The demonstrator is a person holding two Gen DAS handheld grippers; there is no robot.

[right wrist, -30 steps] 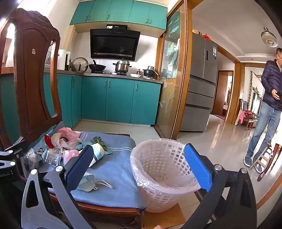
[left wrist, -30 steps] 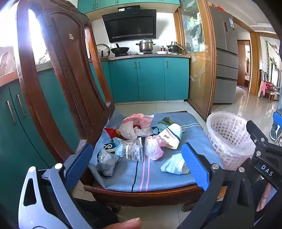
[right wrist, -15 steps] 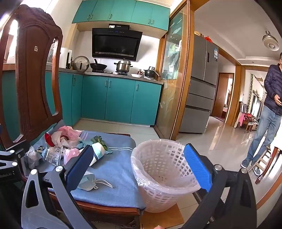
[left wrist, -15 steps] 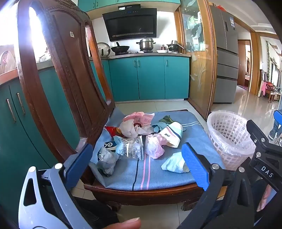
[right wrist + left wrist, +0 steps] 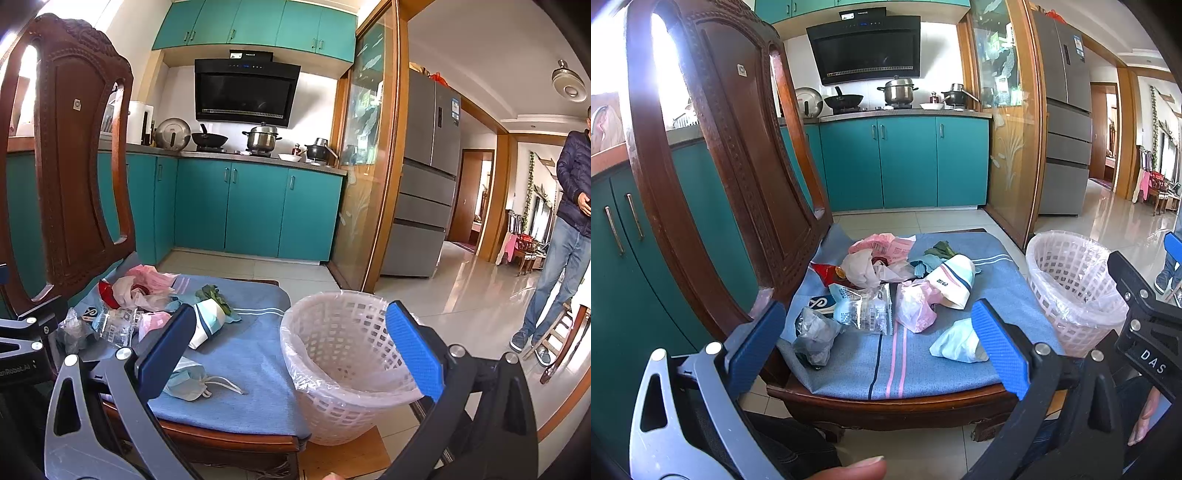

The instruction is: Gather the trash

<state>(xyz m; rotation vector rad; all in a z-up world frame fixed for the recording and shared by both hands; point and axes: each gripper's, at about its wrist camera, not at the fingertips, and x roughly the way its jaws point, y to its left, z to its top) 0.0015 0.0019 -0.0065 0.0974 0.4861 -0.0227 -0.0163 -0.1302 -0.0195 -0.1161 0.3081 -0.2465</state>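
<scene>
trash: crumpled wrappers heaped on cushion | basket: upright, empty

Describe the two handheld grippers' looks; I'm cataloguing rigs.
Left gripper: blue textured pads on jaws, a pale grey linkage on one side, black on the other, silver rivets. Right gripper: same blue pads, grey and black linkages. Its black body shows white "DAS" lettering in the left wrist view.

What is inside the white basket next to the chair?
The white basket holds a clear plastic liner; no trash shows inside. Its bottom is hidden by the near rim and the right claw, so I cannot confirm it is empty.
</scene>
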